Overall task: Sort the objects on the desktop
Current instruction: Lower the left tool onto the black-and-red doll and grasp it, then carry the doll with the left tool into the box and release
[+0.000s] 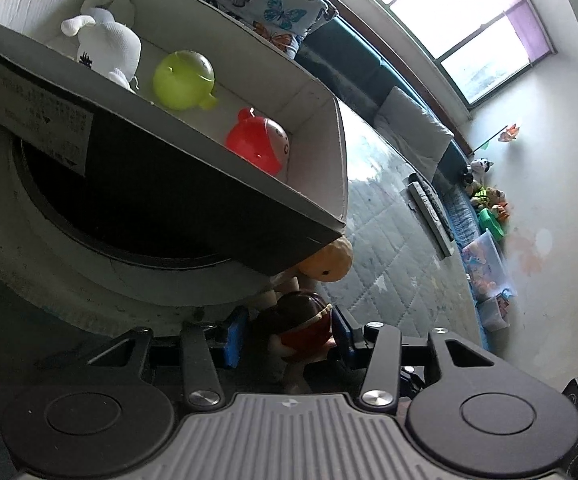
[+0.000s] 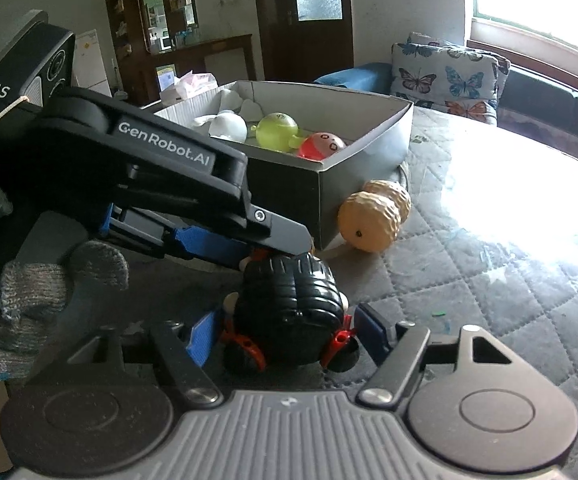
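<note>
Black ridged plastic forms the back of the doll's hair [image 2: 291,296], moulded in two rounded lobes with short grooves along the top. Red pieces flank the doll [image 2: 249,350] low on both sides, and a small cream nub shows at each edge of the hair. Seen from the left wrist camera, the same doll [image 1: 303,330] looks dark brown on top, with a pale scalloped band across it, a red body and a cream hand at the lower left.

The doll sits on the grey quilted mat [image 2: 489,280], close to the near corner of the cardboard box [image 2: 361,184]. The left gripper [image 1: 289,330] has its blue pads [image 1: 236,334] closed against the doll's two sides. The right gripper [image 2: 285,336] has its blue pads [image 2: 203,338] spread, one on each side of the doll, with a visible gap on the right; whether the left pad touches is unclear.

Inside the box lie a white knitted toy [image 1: 107,46], a yellow-green round toy [image 1: 183,80] and a red round toy [image 1: 257,146] with a pale face. A tan ribbed toy [image 2: 373,216] with a small dark eye rests on the mat against the box's corner. A hand in a grey knitted glove [image 2: 29,300] grips the left gripper's handle.
</note>
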### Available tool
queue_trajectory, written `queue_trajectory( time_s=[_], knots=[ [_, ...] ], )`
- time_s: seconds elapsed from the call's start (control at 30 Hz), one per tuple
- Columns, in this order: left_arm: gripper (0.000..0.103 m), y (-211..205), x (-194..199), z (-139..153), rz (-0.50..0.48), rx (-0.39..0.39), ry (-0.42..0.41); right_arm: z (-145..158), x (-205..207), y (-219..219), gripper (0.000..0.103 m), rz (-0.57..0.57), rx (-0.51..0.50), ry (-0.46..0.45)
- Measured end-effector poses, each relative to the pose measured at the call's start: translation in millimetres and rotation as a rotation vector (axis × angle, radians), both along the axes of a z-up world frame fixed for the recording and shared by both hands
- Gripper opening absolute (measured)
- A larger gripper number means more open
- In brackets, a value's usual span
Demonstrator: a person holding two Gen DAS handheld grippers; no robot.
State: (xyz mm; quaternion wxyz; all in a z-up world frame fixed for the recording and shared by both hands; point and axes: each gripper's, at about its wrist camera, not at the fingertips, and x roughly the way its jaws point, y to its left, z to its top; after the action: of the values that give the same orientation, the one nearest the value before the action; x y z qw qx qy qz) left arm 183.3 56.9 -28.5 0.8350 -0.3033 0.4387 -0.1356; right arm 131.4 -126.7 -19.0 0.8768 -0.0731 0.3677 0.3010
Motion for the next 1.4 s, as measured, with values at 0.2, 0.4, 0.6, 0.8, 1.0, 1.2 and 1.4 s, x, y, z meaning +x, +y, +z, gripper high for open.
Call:
queue_trajectory(
  time_s=[0.2,0.4,0.6,0.8,1.0,1.2,1.4],
  knots=[
    [0.045,0.1,-11.0,9.1,-0.021,0.021,-0.019,5.6,-8.4,0.6,0.072,0.012,0.006,-0.007],
    [0.045,7.1,-27.3,40.1,-0.008,0.028,-0.085,29.0,-20.2,6.6,0.072,0.038,0.009,-0.070],
    [0.045,20.9,-28.8,85.7,0.033,0.050,-0.198,66.5,-11.7,19.5,0.072,0.079,0.029,-0.176],
    [0.045,43.5,-0.1,114.9,0.088,0.061,-0.251,92.3,29.4,43.3,0.072,0.124,0.041,-0.223],
    [0.045,64.2,39.8,110.8,0.141,0.056,-0.208,94.8,79.5,67.6,0.072,0.158,0.046,-0.191],
    [0.045,83.5,71.6,82.9,0.184,0.031,-0.117,70.7,124.5,89.0,0.072,0.194,0.031,-0.100],
    [0.045,93.7,87.6,55.1,0.198,0.004,-0.044,47.0,150.8,101.5,0.072,0.216,0.011,-0.026]
  ],
)
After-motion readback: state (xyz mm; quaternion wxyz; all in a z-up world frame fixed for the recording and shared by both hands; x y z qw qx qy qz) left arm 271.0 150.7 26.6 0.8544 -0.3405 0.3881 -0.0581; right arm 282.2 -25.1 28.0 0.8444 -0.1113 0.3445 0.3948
